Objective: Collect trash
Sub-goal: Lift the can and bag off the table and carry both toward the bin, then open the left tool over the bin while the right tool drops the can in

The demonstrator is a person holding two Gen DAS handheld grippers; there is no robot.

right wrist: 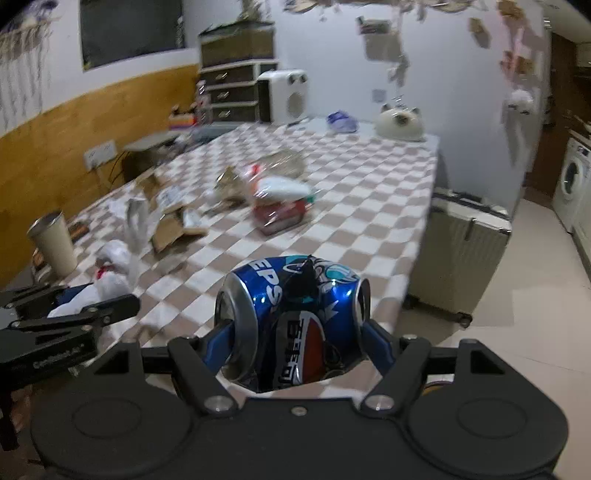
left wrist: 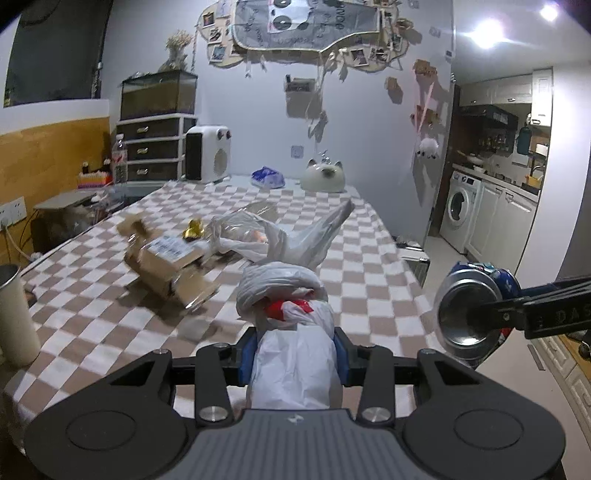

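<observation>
Left gripper [left wrist: 294, 360] clamped on soft, light white plastic bag [left wrist: 291, 354] at lower centre; right gripper [right wrist: 295, 345] pinching crushed, slick Pepsi can [right wrist: 291, 321] end to end.

Black linkage grippers, blue fingers [left wrist: 248, 355], silver screws, 2 round discs.

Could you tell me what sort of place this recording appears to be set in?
Most likely a small lived-in apartment: a dining table under a checkered cloth, a washing machine in the open kitchen beside it, and photos pinned on the wall.
</observation>
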